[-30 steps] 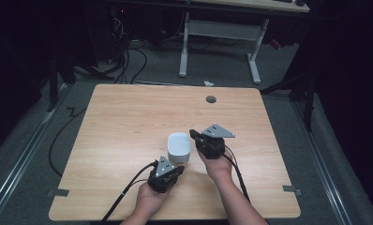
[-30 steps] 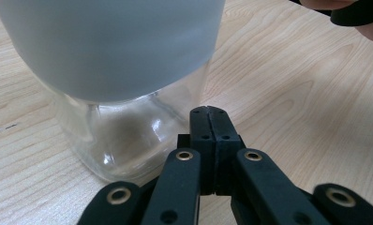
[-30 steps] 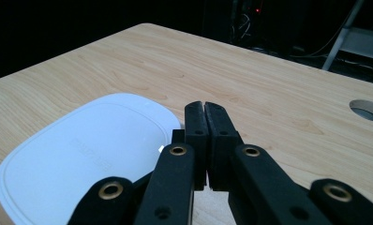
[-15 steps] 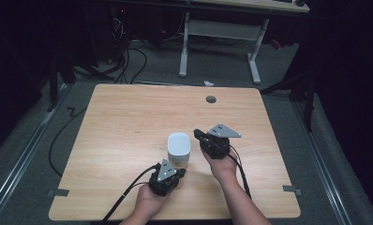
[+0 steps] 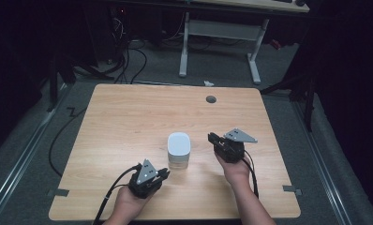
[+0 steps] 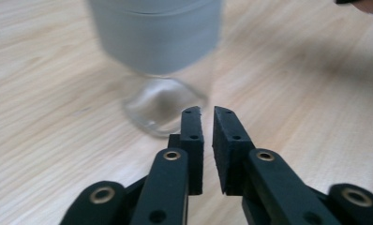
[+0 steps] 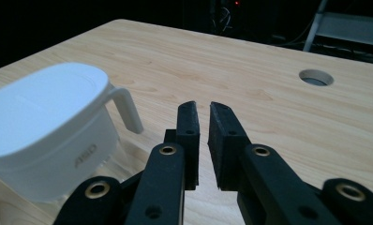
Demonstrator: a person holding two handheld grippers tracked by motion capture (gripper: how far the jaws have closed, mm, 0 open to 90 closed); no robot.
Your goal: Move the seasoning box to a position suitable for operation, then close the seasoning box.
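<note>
One white plastic container with a clear see-through bottom (image 5: pixel 179 149) stands near the middle of the light wooden table (image 5: pixel 128 122). The right gripper view shows its thin side handle (image 7: pixel 126 108). Two grippers: left gripper (image 5: pixel 163 173) at seven o'clock, right gripper (image 5: pixel 212 138) at three o'clock, both with jaws nearly together, holding nothing.

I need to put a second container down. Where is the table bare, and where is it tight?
Bare: the far half up to the cable hole, and the left side. Tight: near edge, where the left tool and right tool flank the white-lidded container.
</note>
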